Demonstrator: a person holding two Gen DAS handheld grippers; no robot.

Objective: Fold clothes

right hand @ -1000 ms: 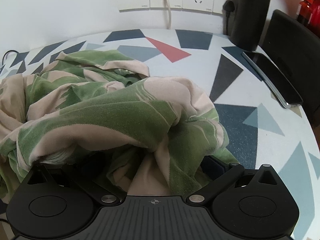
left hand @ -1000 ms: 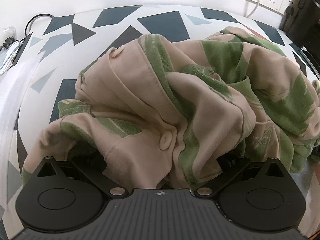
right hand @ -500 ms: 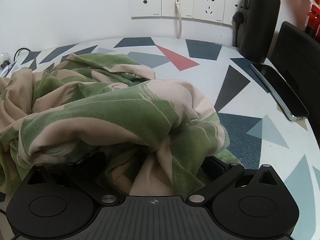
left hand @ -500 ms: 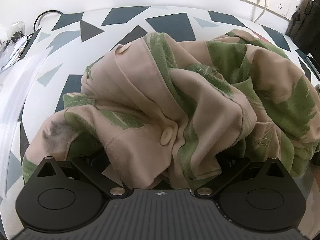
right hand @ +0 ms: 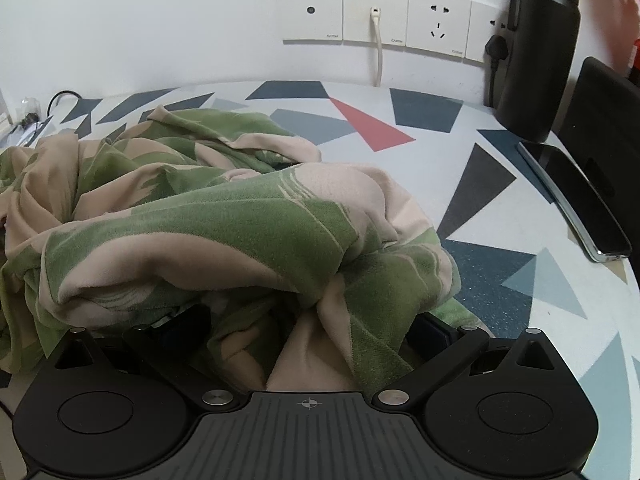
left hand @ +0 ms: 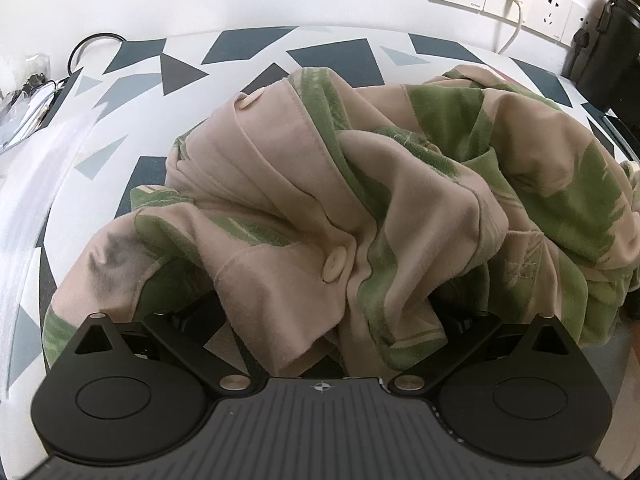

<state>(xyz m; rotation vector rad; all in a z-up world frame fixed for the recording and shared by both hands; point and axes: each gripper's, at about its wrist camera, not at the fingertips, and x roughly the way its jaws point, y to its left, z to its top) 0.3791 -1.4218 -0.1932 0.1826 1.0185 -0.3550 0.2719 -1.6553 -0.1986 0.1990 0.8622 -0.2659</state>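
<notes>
A crumpled beige and green garment [left hand: 400, 184] with round beige buttons [left hand: 335, 266] lies heaped on the patterned table [left hand: 332, 52]. My left gripper [left hand: 324, 320] is pushed in under its near left edge. The jaws stand wide apart, and cloth drapes over both fingers [left hand: 196, 316], hiding the tips. In the right wrist view the same garment [right hand: 224, 220] bunches over my right gripper [right hand: 312, 328], which is open too. Its fingers [right hand: 436, 330] are spread, and folds of cloth cover the tips.
A black bottle [right hand: 540, 52] and a phone [right hand: 576, 196] sit at the table's right back. Wall sockets [right hand: 376, 16] with a white cable line the wall behind. Cables and clear plastic [left hand: 24, 92] lie at the far left.
Both views have tilted up, so more wall and sockets show. The garment keeps its place over both sets of fingers. The jaw spread is unchanged.
</notes>
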